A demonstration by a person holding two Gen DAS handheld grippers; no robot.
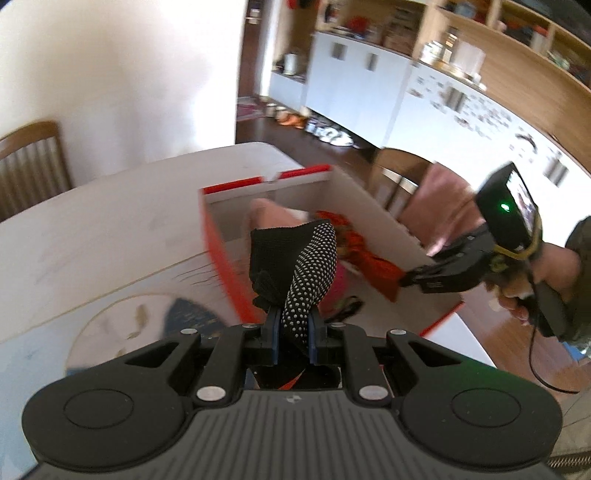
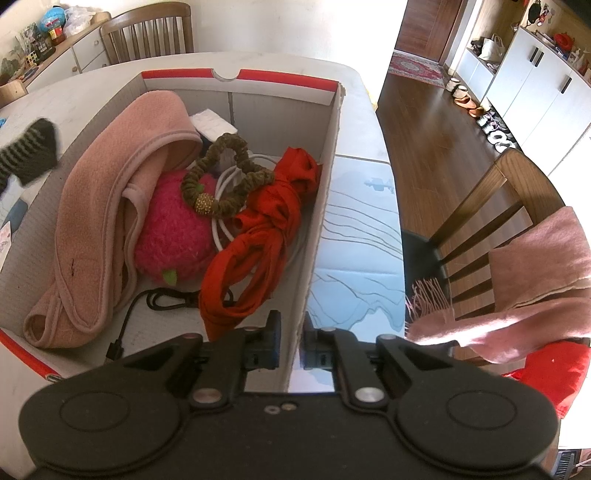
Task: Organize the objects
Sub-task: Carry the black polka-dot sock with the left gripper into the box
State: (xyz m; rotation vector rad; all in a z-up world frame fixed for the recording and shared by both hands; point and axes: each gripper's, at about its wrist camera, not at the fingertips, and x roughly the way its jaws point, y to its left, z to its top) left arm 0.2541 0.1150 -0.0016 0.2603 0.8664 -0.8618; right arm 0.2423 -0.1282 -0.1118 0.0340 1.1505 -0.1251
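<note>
My left gripper (image 1: pixel 293 325) is shut on a black sock with white grip dots (image 1: pixel 303 266) and holds it up in front of the red-and-white cardboard box (image 1: pixel 221 254). The sock also shows at the left edge of the right wrist view (image 2: pixel 31 151), beside the box. My right gripper (image 2: pixel 291 332) is shut on the box's right wall (image 2: pixel 325 199); it shows in the left wrist view (image 1: pixel 410 278) at that wall. Inside the box lie a pink cloth (image 2: pixel 110 177), a pink plush ball (image 2: pixel 173 236), an olive scrunchie (image 2: pixel 221 173), a red knotted cloth (image 2: pixel 266 229), white cable and a black cable (image 2: pixel 162 299).
The box stands on a white table (image 1: pixel 92 229) with a patterned mat (image 2: pixel 354 240). A wooden chair (image 2: pixel 491 206) with a pink scarf (image 2: pixel 535 280) stands to the right. Another chair (image 2: pixel 147 33) stands behind the table. White cabinets (image 2: pixel 532 85) line the far wall.
</note>
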